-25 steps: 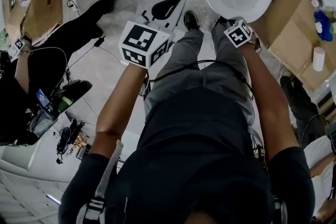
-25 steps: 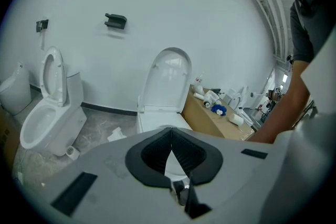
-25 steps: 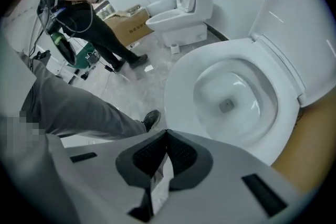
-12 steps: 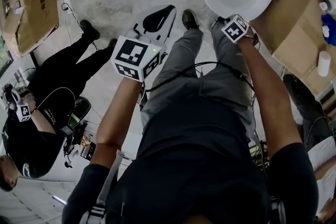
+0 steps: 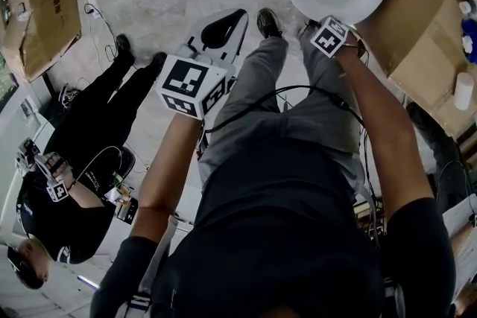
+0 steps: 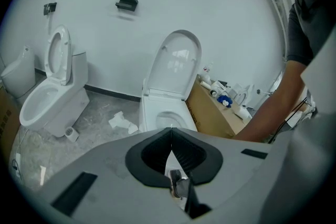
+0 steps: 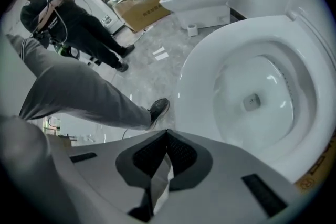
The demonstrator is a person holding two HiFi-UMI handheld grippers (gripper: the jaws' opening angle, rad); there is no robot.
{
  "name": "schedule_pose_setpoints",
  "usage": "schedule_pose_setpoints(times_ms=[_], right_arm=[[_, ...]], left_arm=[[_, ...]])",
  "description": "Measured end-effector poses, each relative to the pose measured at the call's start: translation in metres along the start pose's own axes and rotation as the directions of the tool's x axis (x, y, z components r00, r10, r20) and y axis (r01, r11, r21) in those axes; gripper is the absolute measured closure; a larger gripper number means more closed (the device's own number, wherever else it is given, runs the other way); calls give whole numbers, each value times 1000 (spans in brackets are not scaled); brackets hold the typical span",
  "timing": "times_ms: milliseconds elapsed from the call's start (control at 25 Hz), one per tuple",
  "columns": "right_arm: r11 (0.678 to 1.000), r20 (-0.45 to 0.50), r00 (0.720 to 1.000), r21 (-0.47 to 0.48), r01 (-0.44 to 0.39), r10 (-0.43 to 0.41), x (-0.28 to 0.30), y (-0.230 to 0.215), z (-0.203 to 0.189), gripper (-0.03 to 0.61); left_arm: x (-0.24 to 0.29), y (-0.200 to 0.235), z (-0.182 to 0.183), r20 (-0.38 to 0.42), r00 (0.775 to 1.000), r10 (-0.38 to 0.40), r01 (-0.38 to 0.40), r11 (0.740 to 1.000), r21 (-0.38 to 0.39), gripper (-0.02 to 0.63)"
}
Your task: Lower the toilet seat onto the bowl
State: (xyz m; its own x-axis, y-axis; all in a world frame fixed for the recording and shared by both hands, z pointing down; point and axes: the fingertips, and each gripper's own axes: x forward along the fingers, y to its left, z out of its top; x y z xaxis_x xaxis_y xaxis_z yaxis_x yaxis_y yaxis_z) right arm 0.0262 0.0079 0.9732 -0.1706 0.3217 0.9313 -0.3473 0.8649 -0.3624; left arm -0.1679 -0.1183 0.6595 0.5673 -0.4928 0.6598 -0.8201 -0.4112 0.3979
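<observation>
Standing upright behind its bowl, the white oval plastic toilet lid [image 6: 177, 63] fills the centre of the left gripper view. Whether the seat ring is raised with it or lies flat on the rim cannot be made out. The white ceramic toilet bowl [image 5: 350, 2] sits at the upper right of the head view, open at the top. Its drain hole [image 7: 252, 101] shows right of centre in the right gripper view.

Right gripper [image 7: 167, 134]: jaws pressed together, nothing between them. In the head view its marker cube sits just at the near rim of the bowl; contact cannot be told.

Left gripper [image 6: 171, 129]: jaws pressed together, empty. It is left of centre in the head view, well apart from the bowl and pointed toward the toilet.

Surroundings:
- The operator's black shoe [image 5: 270, 22] is on the grey concrete floor [image 5: 171, 4], just beside the base of the bowl.
- A brown cardboard box [image 5: 421, 41] stands directly right of the bowl, with small bottles on its top.
- A crumpled white paper [image 6: 121, 122] lies on the floor left of the toilet.
- A second white toilet [image 6: 50, 99], seat raised, stands at the left edge of the left gripper view.
- A person in black clothing [image 5: 71, 190] is at the lower left of the head view.
</observation>
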Motion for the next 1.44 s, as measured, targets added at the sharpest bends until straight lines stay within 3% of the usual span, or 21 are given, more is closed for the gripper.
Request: schedule_pose_setpoints(times_ms=[80,160,280,360,600,720,920,1200,1440], right_arm=[[994,52,998,101,-37,32,-11,0,4,571],[963,176,983,250,-104,61,-35,-4,20,571],[883,392,919,410,-228,55,-86,-10,47,571],[856,513,858,434,-279,20,-128,-10,64,571],[918,704,695,357,-171,-145,-268,14,100,572],[935,753,634,329,-133,-174,-328,41,109,572],[957,804,559,284,-62,-202,-401,82,116,572],[962,850,463,270,26,-251,-469,114,111,572],[960,867,413,265,92,-279,-509,148,102,572]], left_arm=[[-2,-6,5,5,1000,-2,2,1000,2,609],[-6,-12,13,17,1000,-4,4,1000,8,609],[-14,-23,30,42,999,-8,7,1000,22,609],[-22,-32,42,58,998,-14,12,999,33,609],[-54,-64,72,105,993,-49,40,996,85,609],[-73,-79,81,120,991,-65,52,992,113,609],[-102,-94,89,146,986,-82,59,986,158,609],[-123,-118,95,179,977,-112,72,974,214,609],[-142,-145,87,182,974,-135,92,969,230,609]])
